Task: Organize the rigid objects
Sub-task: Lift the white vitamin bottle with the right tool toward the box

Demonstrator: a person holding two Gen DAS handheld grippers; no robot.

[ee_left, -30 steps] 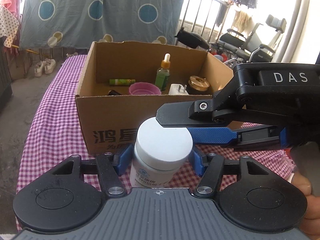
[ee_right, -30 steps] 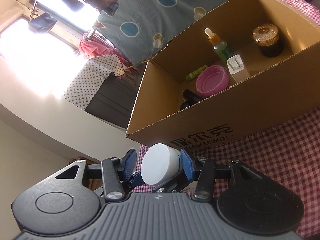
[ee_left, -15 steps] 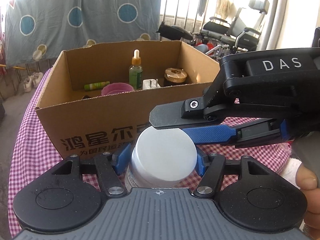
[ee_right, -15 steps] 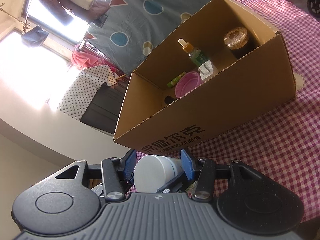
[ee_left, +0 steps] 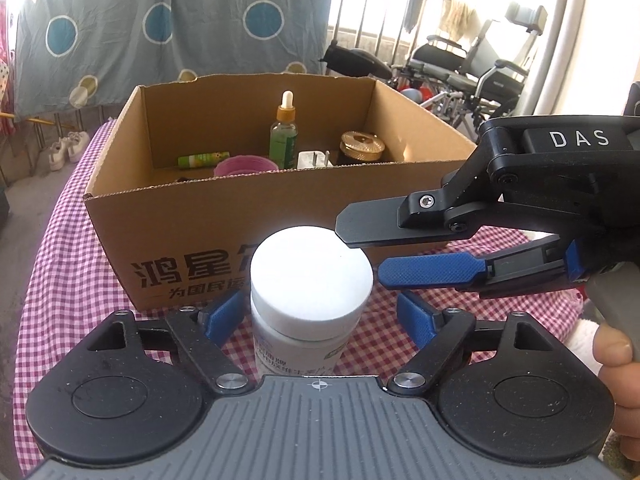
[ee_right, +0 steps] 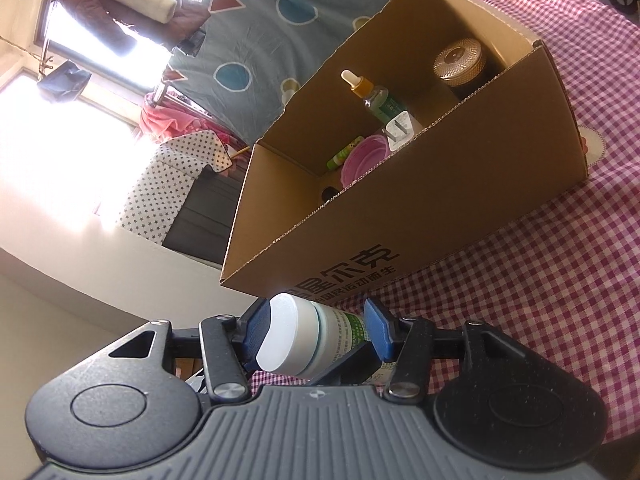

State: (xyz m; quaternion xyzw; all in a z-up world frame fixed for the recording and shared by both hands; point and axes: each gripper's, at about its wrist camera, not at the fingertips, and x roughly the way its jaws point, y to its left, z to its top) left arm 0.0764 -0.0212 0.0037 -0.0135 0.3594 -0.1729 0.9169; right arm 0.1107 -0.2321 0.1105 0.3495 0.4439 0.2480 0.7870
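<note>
A white-capped bottle [ee_left: 310, 276] stands upright on the checked cloth in front of the cardboard box [ee_left: 240, 216]. My left gripper [ee_left: 320, 316] straddles it, jaws opening, with a clear gap between each blue pad and the bottle. My right gripper [ee_left: 362, 250] comes in from the right, rolled on its side. Its black upper finger reaches the cap's far edge, while the blue pad [ee_left: 420, 272] ends just right of the cap. In the right wrist view the bottle [ee_right: 304, 344] shows between the right gripper [ee_right: 319, 332] pads, without a visible squeeze.
The box [ee_right: 440, 208] holds a green dropper bottle [ee_left: 283, 136], a gold-lidded jar [ee_left: 361, 146], a pink bowl [ee_left: 244, 166], a white plug [ee_left: 314, 159] and a green tube [ee_left: 202, 159]. A hand [ee_left: 616, 344] holds the right gripper. Wheelchairs [ee_left: 480, 68] stand behind.
The left jaws have spread away from the bottle, which they held before. The right gripper's fingers have slid back to the right, off the cap.
</note>
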